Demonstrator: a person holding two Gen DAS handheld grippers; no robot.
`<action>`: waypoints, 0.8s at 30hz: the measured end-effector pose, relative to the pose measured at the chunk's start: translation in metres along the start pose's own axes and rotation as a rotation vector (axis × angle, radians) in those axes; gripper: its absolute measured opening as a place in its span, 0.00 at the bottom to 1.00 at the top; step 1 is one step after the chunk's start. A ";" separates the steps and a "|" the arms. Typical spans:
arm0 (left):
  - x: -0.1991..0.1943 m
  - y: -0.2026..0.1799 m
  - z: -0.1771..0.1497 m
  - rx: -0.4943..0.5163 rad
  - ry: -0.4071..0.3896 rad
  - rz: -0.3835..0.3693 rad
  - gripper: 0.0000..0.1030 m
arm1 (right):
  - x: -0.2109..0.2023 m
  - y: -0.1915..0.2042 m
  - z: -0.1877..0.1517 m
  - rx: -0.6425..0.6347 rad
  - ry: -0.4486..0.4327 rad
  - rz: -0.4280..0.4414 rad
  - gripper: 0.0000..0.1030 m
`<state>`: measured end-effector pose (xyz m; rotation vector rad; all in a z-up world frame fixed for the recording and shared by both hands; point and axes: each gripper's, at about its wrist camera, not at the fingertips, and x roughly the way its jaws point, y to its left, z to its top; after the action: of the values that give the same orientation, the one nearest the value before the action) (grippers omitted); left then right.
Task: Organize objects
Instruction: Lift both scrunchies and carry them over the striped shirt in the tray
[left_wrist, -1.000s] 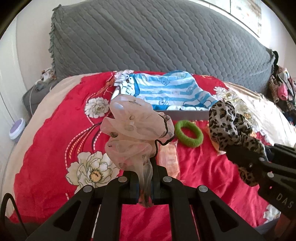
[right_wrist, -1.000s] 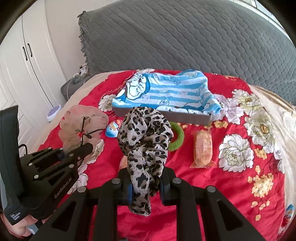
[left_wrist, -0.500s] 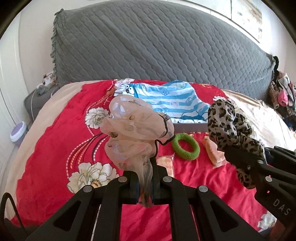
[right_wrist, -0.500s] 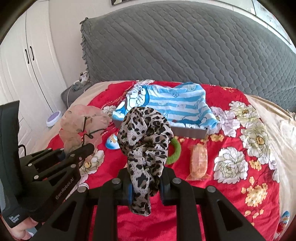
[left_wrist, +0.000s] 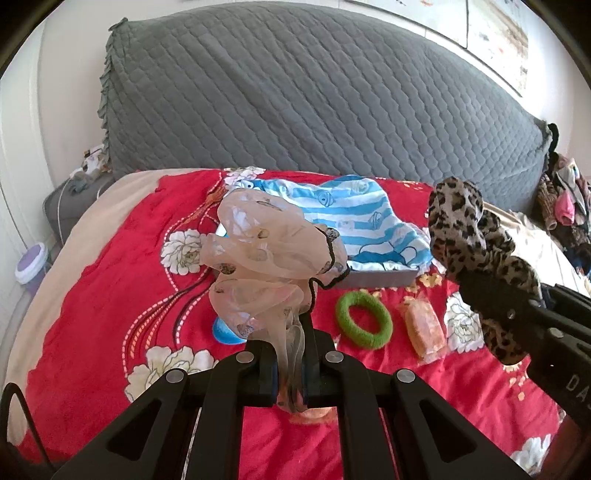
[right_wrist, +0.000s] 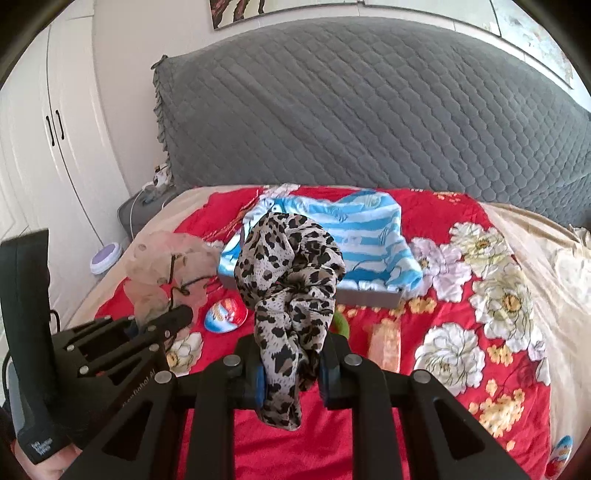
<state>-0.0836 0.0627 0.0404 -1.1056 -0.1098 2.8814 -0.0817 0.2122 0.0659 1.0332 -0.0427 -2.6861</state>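
My left gripper (left_wrist: 290, 373) is shut on a sheer pink scrunchie (left_wrist: 266, 251) and holds it up above the red floral bedspread (left_wrist: 110, 295). My right gripper (right_wrist: 290, 365) is shut on a leopard-print scrunchie (right_wrist: 291, 266), also held above the bed. Each gripper shows in the other's view: the leopard scrunchie (left_wrist: 469, 240) at the right, the pink scrunchie (right_wrist: 166, 266) at the left. Beyond both lies a grey tray (right_wrist: 369, 297) draped with a blue-striped cloth (right_wrist: 365, 232).
On the bedspread lie a green hair ring (left_wrist: 364, 319), an orange packet (left_wrist: 423, 328) and a blue-and-white egg-shaped item (right_wrist: 225, 314). A grey quilted headboard (left_wrist: 314, 103) stands behind. White wardrobe doors (right_wrist: 44, 147) are at the left, clothes (left_wrist: 565, 199) at the far right.
Both grippers have risen and drawn back from the bed with their scrunchies still held. The tray and loose items look lower and farther away.
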 end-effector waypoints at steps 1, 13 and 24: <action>0.001 -0.002 0.002 0.002 -0.001 -0.001 0.08 | 0.000 0.000 0.002 -0.005 -0.003 -0.001 0.20; 0.020 -0.007 0.033 0.008 -0.043 0.016 0.08 | 0.010 -0.006 0.021 -0.010 -0.043 -0.005 0.20; 0.045 -0.015 0.048 0.002 -0.039 0.021 0.08 | 0.021 -0.015 0.042 -0.016 -0.087 -0.001 0.20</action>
<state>-0.1492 0.0789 0.0471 -1.0567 -0.0970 2.9219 -0.1282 0.2188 0.0821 0.9114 -0.0373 -2.7265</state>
